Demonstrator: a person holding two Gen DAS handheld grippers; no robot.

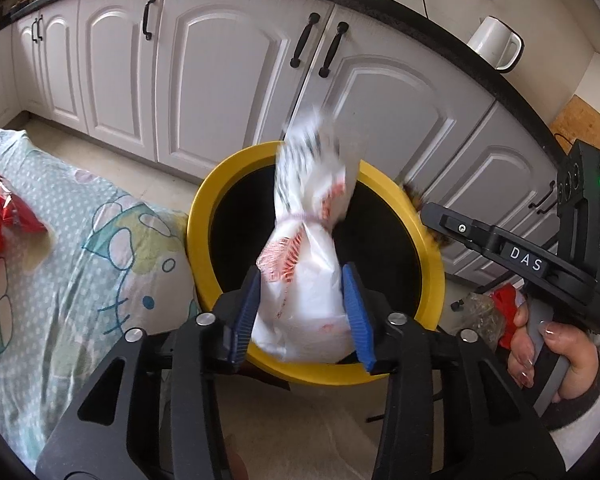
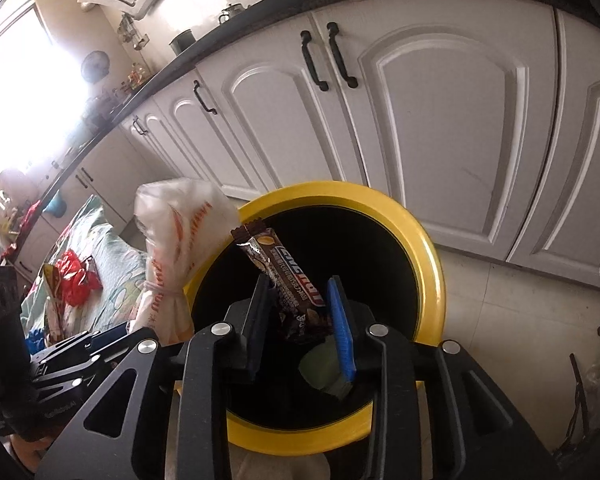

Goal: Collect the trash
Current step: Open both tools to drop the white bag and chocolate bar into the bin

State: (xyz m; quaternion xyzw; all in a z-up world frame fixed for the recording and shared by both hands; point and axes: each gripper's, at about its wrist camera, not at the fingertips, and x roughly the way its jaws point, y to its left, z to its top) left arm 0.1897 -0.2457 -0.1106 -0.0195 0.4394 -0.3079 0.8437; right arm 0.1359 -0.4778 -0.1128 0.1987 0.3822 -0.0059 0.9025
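Both pieces of trash hang right over the mouth of the yellow-rimmed bin, so each only needs dropping straight down. The left gripper has its jaws clenched on the knotted white plastic bag, long axis upright. The right gripper pinches the lower end of the brown snack wrapper, which leans up and left above the opening.
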